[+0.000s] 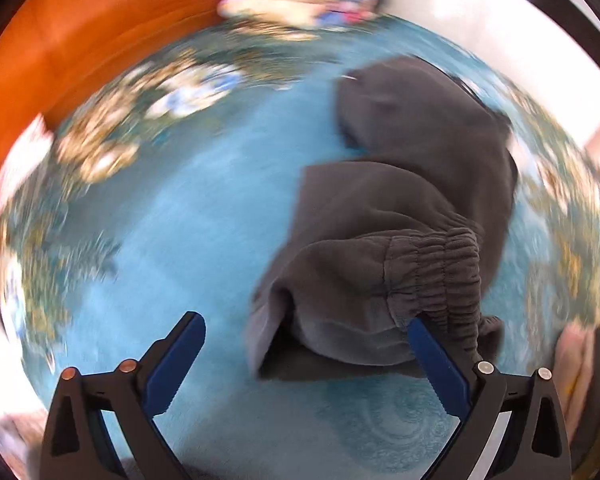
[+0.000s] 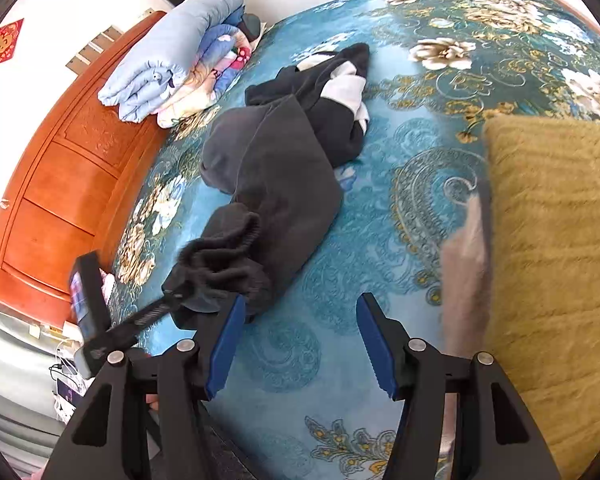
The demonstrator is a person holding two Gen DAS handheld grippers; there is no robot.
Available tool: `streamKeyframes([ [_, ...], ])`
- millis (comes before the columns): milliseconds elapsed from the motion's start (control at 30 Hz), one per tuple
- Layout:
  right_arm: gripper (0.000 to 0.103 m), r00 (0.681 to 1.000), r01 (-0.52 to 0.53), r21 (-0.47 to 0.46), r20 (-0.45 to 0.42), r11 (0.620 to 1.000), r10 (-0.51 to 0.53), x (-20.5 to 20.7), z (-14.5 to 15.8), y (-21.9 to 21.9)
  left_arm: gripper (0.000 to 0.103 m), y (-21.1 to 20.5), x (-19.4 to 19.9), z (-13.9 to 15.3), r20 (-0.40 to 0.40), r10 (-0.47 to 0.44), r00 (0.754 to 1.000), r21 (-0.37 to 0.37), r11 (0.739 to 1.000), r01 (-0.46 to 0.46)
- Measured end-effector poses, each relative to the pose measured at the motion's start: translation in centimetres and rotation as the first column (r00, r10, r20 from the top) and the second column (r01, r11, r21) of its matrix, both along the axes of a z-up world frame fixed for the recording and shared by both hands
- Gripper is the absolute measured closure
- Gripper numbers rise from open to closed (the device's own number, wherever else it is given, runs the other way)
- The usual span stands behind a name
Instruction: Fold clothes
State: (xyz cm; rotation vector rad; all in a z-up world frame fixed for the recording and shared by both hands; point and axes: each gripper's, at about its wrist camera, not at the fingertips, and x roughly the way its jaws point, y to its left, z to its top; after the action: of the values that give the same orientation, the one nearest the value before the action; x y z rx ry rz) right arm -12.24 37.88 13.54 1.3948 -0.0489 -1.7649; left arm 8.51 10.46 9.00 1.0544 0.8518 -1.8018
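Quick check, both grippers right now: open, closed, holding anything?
Left gripper: open, grey pants draped over one finger, not clamped.
Right gripper: open, holding nothing, above the bedspread.

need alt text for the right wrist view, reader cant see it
The open right gripper hovers over a teal floral bedspread, empty, with dark grey sweatpants lying crumpled just ahead. The left gripper reaches in at the sweatpants' elastic waistband. A mustard knit garment sits to the right, folded quilts at the far end.
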Motion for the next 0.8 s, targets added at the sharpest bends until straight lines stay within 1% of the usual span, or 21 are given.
streamKeyframes([
  [133, 0.044, 0.999, -0.028, -0.006, 0.02, 1.0, 0.029, 1.3, -0.5, -0.9, 0.016, -1.6, 4.1, -0.2, -0.088, 0.115, 0.99, 0.074, 0.991, -0.108],
  [167, 0.044, 0.999, -0.035, -0.003, 0.021, 0.999, 0.035, 1.5, -0.6, -1.0, 0.022, -2.0, 5.0, -0.3, -0.106, 0.144, 0.984, 0.093, 0.986, -0.135],
  [200, 0.044, 0.999, -0.037, -0.001, 0.023, 0.999, 0.037, 1.7, -0.7, -1.1, 0.031, -2.5, 5.9, -0.4, -0.123, 0.174, 0.977, 0.113, 0.981, -0.161],
  [267, 0.044, 0.999, -0.04, 0.003, 0.029, 0.999, 0.04, 1.9, -0.9, -1.3, 0.047, -3.6, 7.7, -0.5, -0.124, 0.243, 0.962, 0.134, 0.965, -0.226],
  [333, 0.044, 0.999, -0.043, 0.007, 0.034, 0.999, 0.042, 2.2, -1.1, -1.4, 0.049, -4.5, 8.9, -0.9, -0.144, 0.281, 0.949, 0.183, 0.95, -0.253],
  [433, 0.044, 0.998, -0.047, 0.013, 0.042, 0.999, 0.047, 2.5, -1.4, -1.6, 0.051, -4.4, 9.9, -0.7, -0.214, 0.283, 0.935, 0.236, 0.944, -0.231],
  [500, 0.044, 0.998, -0.05, 0.017, 0.047, 0.999, 0.05, 2.8, -1.6, -1.8, 0.048, -3.7, 9.2, -0.1, -0.25, 0.232, 0.94, 0.229, 0.957, -0.175],
  [533, 0.044, 0.997, -0.052, 0.019, 0.051, 0.998, 0.051, 2.9, -1.7, -1.9, 0.047, -3.2, 8.4, 0.3, -0.266, 0.189, 0.945, 0.218, 0.967, -0.132],
  [567, 0.044, 0.997, -0.055, 0.021, 0.059, 0.998, 0.053, 3.0, -1.9, -2.1, 0.044, -2.8, 7.4, 0.6, -0.281, 0.137, 0.95, 0.205, 0.975, -0.08],
  [600, 0.044, 0.996, -0.058, 0.021, 0.066, 0.998, 0.056, 3.1, -2.1, -2.3, 0.037, -2.4, 6.4, 1.0, -0.295, 0.086, 0.952, 0.191, 0.981, -0.029],
  [667, 0.044, 0.995, -0.067, 0.018, 0.071, 0.998, 0.065, 3.4, -2.2, -2.6, 0.028, -0.9, 3.7, 1.8, -0.305, -0.034, 0.952, 0.14, 0.987, 0.08],
  [733, 0.044, 0.995, -0.076, 0.019, 0.063, 0.997, 0.075, 3.6, -2.0, -2.7, 0.024, 0.7, 1.1, 2.1, -0.268, -0.137, 0.954, 0.089, 0.982, 0.166],
  [800, 0.044, 0.996, -0.075, 0.022, 0.058, 0.997, 0.074, 3.6, -1.9, -2.5, 0.023, 2.2, -1.4, 1.8, -0.194, -0.229, 0.954, 0.059, 0.968, 0.244],
])
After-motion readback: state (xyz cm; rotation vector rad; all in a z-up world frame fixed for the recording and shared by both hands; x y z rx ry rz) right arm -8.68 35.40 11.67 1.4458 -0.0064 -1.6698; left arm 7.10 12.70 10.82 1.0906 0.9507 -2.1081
